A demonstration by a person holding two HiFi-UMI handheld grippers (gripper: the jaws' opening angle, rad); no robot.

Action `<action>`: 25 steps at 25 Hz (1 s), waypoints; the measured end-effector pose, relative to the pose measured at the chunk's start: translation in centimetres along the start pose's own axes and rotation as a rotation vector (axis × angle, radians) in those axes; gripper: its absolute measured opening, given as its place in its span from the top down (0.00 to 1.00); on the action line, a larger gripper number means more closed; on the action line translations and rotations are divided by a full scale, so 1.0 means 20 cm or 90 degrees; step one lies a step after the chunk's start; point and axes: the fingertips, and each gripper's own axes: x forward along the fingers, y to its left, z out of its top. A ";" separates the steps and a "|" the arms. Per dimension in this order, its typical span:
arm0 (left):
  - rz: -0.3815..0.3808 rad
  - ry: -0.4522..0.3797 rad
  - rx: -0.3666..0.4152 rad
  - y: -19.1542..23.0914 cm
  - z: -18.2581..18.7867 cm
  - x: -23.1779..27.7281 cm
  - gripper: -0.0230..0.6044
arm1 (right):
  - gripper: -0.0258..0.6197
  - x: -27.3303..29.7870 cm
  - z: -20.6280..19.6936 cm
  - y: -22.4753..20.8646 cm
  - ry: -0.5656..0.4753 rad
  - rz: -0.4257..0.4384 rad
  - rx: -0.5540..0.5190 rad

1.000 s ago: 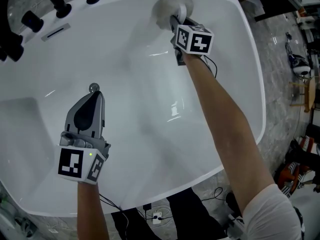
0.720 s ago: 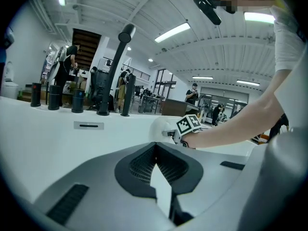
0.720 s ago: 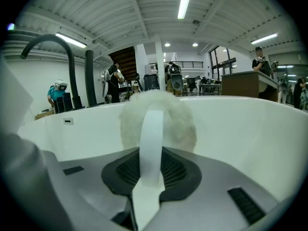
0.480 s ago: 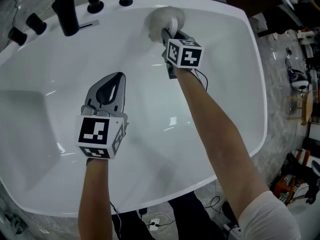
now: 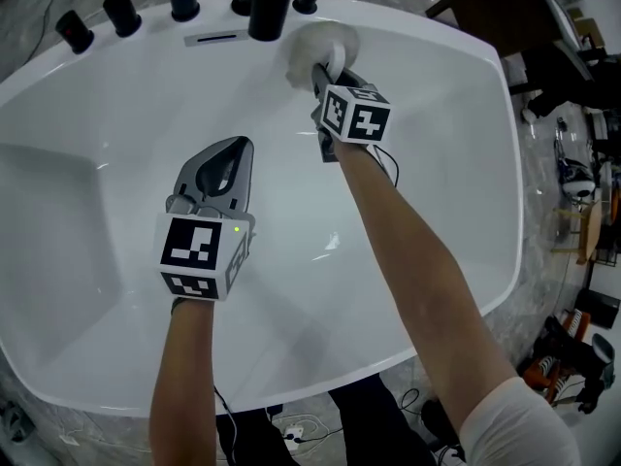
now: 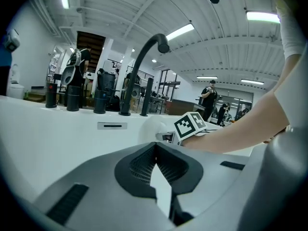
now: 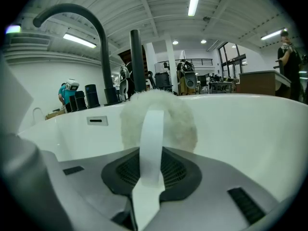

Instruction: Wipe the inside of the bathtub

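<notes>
A: Wiping under way at the 12 o'clock end of the bathtub (image 5: pixel 495 163)?

B: Looks so. Right hand-held gripper (image 5: pixel 320 69) clamped on the white strap (image 7: pixel 150 134) of a fluffy wiping pad (image 5: pixel 320 42), with the pad set against the inner wall just below the black faucet (image 5: pixel 272 8).

A: Why by the strap?

B: Probably to leave the fleecy face free against the enamel. Arm stretched long over the basin to reach that far wall.

A: And the left hand-held gripper (image 5: pixel 236 149)?

B: Closed tip to tip on nothing. Hanging over the tub floor near centre, at about 7 o'clock from the pad and well apart from it. Likely parked there clear of the wiping path, though only a judgement.

A: Anything else along the rim?

B: Black knobs (image 5: pixel 121 10) in a row toward 10 o'clock. Overflow slot (image 5: pixel 215 38) on the wall, between knobs and faucet.

A: Much left to wipe?

B: Hard to tell. No streaks, foam or dirt visible on the white enamel, so no reading of progress. Side walls and floor presumably yet to come, judging by the pad's place at the far end.
</notes>
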 end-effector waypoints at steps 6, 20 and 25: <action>0.012 -0.007 -0.006 0.19 -0.02 -0.14 0.95 | 0.82 0.05 0.00 0.25 0.001 0.015 -0.003; 0.047 -0.019 -0.023 0.74 -0.18 -0.65 0.95 | 0.82 0.16 -0.06 0.96 -0.005 0.029 0.015; 0.064 -0.020 -0.029 0.93 -0.22 -0.77 0.95 | 0.82 0.22 -0.06 1.21 -0.009 0.046 0.020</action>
